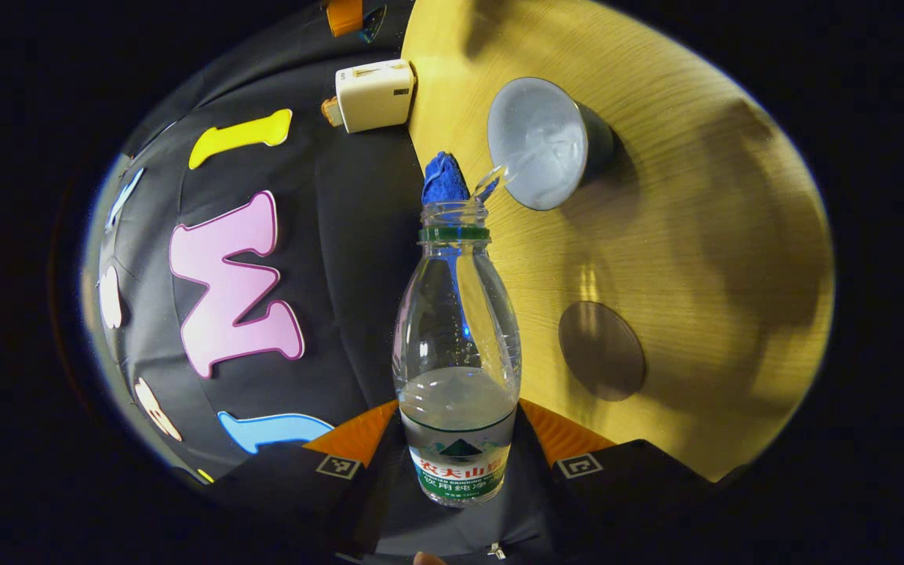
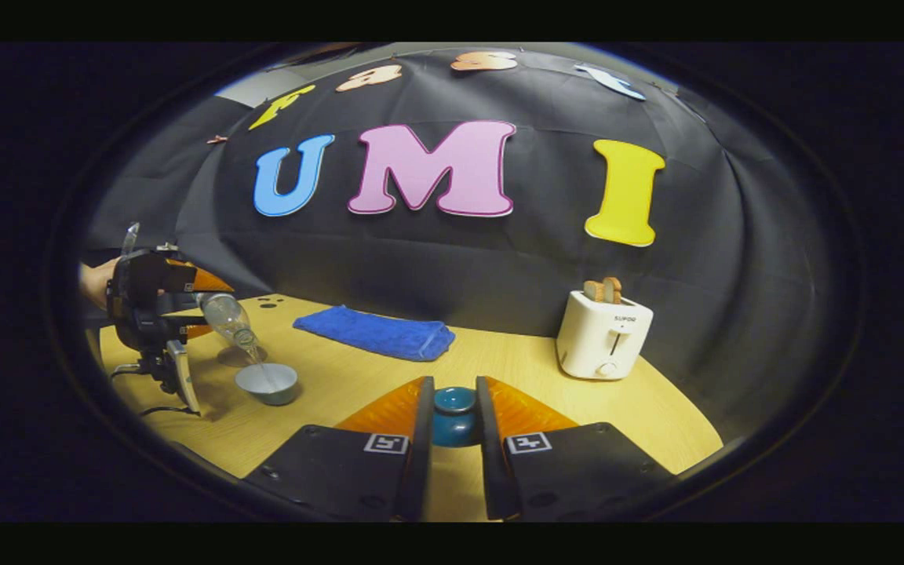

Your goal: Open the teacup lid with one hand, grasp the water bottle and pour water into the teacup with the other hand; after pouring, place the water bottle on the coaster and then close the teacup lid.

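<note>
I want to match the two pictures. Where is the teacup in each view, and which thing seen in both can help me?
Left gripper view: the teacup is at upper centre-right on the table, just past the tilted water bottle, with water running into it.
Right gripper view: the teacup is at lower left, under the bottle's mouth.
Shared landmark: the white toaster.
</note>
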Tool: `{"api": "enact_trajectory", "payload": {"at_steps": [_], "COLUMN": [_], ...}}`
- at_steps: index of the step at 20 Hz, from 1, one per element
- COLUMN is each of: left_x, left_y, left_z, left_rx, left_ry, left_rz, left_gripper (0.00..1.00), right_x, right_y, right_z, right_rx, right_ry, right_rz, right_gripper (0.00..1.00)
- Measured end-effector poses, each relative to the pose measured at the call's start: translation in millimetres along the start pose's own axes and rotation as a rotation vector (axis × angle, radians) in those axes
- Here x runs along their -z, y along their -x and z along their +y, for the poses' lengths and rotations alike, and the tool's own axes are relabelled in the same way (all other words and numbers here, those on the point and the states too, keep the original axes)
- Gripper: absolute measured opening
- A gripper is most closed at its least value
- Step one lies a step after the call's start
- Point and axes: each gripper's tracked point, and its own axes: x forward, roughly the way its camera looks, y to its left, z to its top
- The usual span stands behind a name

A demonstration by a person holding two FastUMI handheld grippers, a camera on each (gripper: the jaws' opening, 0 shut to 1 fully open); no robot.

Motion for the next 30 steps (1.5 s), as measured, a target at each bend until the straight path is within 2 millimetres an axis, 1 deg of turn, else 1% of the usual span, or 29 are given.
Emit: {"api": "enact_trajectory", "payload": {"at_steps": [1, 2, 5, 16, 17, 21, 22, 25, 30], "left_x": [-1, -1, -4, -13, -15, -20, -21, -26, -27], "left_y": [0, 0, 1, 3, 5, 7, 8, 9, 12], "left_z": [1, 2, 4, 35, 38, 55, 58, 65, 73], "left_rx": [-0.008, -0.017, -0.034, -0.148, -0.163, -0.227, -0.238, -0.261, -0.293], "left_ry": [-0.008, -0.015, -0.026, -0.13, -0.142, -0.21, -0.218, -0.256, -0.309], "left_rz": [-0.004, -0.007, -0.023, -0.069, -0.077, -0.101, -0.108, -0.128, -0.143], "left_gripper": [0.75, 0.75, 0.75, 0.75, 0.75, 0.75, 0.76, 0.75, 0.75], "right_x": [-1, -1, -3, -8, -8, -13, -13, -12, -17], "right_y": [0, 0, 0, 1, 1, 4, 5, 6, 9], "right_z": [-1, -1, 0, -5, -5, -8, -8, -10, -10], "right_rx": [0.002, 0.003, 0.006, 0.014, 0.013, 0.017, 0.018, 0.02, 0.026], "right_ry": [0.0, -0.001, -0.003, -0.007, -0.007, -0.001, 0.0, -0.001, -0.006], "right_rz": [-0.002, -0.003, -0.008, -0.023, -0.022, -0.034, -0.035, -0.035, -0.049], "right_gripper": [0.3, 0.25, 0.26, 0.25, 0.3, 0.3, 0.36, 0.36, 0.35]}}
